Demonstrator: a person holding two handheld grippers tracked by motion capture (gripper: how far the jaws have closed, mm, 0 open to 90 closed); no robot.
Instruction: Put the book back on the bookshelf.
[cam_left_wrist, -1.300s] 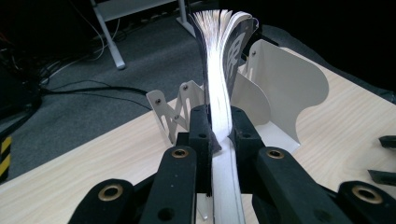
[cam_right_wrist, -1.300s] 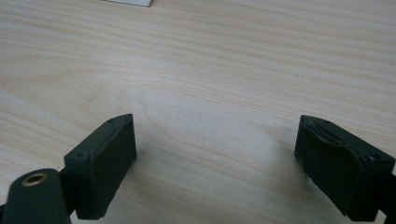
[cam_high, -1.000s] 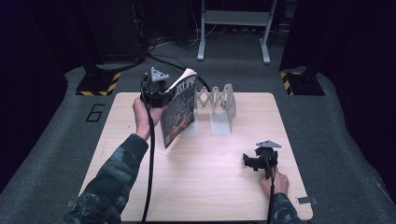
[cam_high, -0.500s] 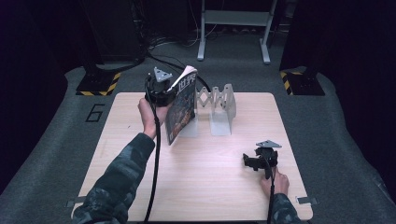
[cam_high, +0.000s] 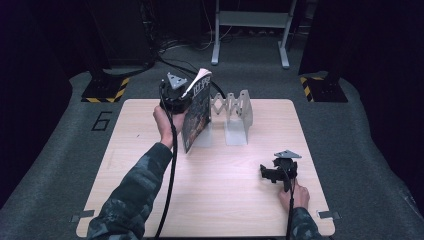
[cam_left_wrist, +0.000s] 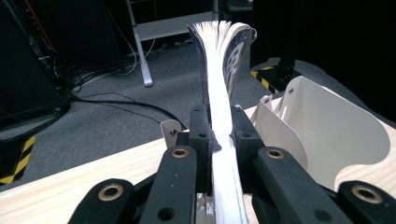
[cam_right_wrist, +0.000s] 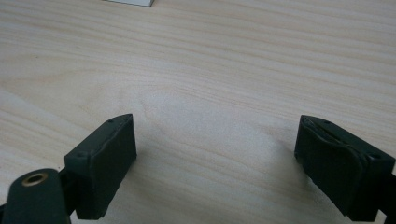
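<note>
My left gripper (cam_high: 181, 96) is clamped on the book's (cam_high: 196, 116) page edge, holding it upright and a bit tilted above the tabletop (cam_high: 150, 165), just left of the white folding rack (cam_high: 235, 112). My right gripper (cam_high: 276, 172) sits low at the near right, jaws wide apart, nothing between them.
</note>
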